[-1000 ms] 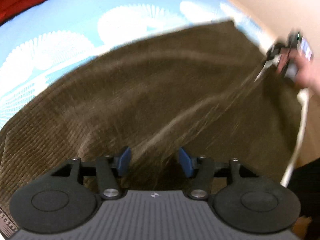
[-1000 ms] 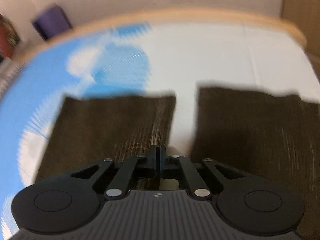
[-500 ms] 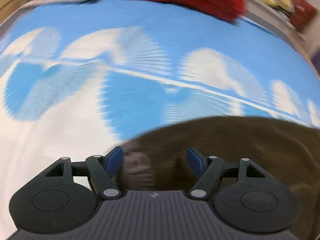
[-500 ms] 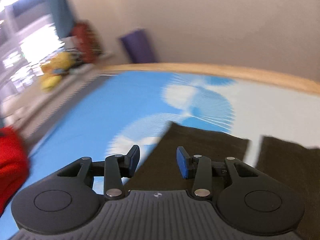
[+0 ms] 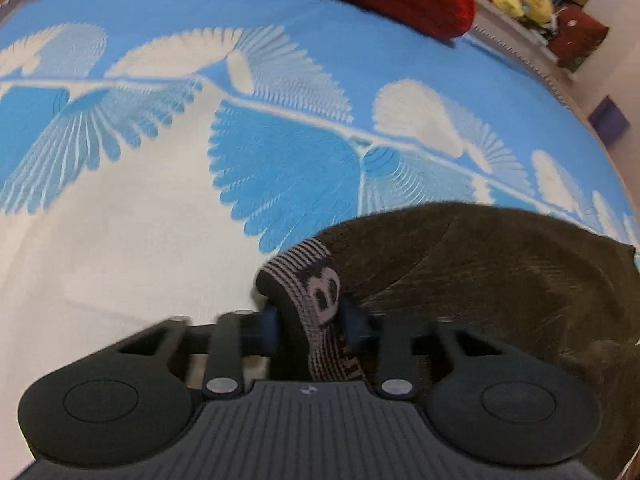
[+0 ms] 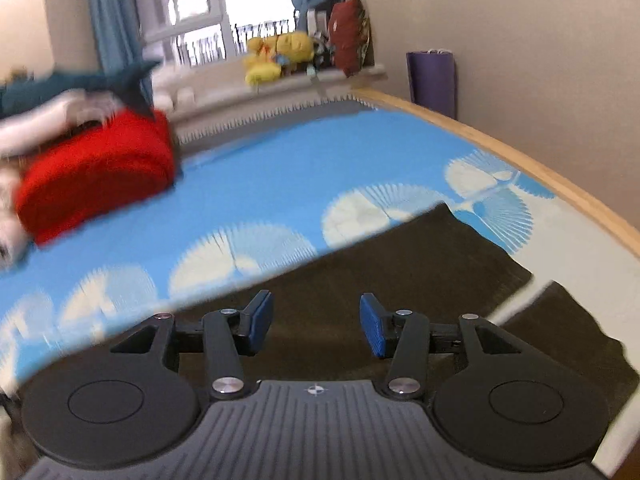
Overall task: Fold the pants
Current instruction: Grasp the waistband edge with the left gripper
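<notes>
Closing on pants [image 5: 500, 280] waistband [image 5: 320, 280], L gripper [image 5: 310, 326] fingers pinch it; R gripper [image 6: 316, 326] fingers apart, opening, nothing between, above pant leg near bed [image 6: 280, 168] edge.

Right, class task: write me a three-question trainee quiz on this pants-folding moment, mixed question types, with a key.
1. True or false: the left gripper has the striped elastic waistband of the brown corduroy pants between its jaws.
2. Which gripper has nothing between its pads? A left, B right.
3. Fill in: the folded red knitted garment lies on the ____-and-white patterned bedspread.

Key: 1 true; 2 B, the right gripper; 3 blue.
</notes>
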`<state>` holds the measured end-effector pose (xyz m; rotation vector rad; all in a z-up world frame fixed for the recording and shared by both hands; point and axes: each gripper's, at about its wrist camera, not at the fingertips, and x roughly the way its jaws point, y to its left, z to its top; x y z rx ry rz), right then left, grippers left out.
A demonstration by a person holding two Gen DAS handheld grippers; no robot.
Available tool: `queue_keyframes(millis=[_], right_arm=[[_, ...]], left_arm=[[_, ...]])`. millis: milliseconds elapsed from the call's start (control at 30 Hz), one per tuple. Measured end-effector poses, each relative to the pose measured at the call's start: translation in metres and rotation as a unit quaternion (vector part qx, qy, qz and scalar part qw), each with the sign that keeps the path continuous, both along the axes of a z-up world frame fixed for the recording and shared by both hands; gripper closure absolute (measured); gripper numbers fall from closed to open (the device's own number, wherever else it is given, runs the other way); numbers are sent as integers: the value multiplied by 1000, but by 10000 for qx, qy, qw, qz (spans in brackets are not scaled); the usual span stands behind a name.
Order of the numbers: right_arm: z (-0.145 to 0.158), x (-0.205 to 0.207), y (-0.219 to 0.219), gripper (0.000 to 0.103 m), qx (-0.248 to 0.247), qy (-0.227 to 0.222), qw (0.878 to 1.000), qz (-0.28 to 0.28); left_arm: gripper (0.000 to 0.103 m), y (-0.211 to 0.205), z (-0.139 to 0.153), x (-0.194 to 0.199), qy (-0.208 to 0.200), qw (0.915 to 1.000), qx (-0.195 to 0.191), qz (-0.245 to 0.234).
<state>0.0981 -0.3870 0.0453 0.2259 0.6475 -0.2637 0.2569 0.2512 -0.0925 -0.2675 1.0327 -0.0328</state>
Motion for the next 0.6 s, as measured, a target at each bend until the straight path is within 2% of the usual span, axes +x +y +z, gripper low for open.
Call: queue_keyframes(millis=[33,100,167,233,300,400,500,600], right_arm=[[-2,-1,2,53,-65,90,9999,26],[0,-6,8,53,-311,-39,9995,-66],[3,-10,11,54,-653,-161,9973,-292],[-3,-12,8,54,-625,-61,9975,-312],[-6,-18,2,54,-429,9,9982,-408],[-8,-28,-5,53,-171,43,9987,-488],[-8,-36,-9,53,10,61,9990,-451],[-8,-40,-11,53,295,26,9988,-401]], left_arm=[[75,-1,7,-1,-126,9999,72,10],[75,2,28,-7,-461,9987,187,114],[75,2,39,-12,-578,9973,418,163],[72,4,45,-17,-468,9972,498,296],[62,7,52,-23,-254,9974,467,486],[48,9,80,-41,-257,9970,409,609],[47,10,101,-65,111,9978,226,615],[41,2,110,-110,508,9966,505,417]])
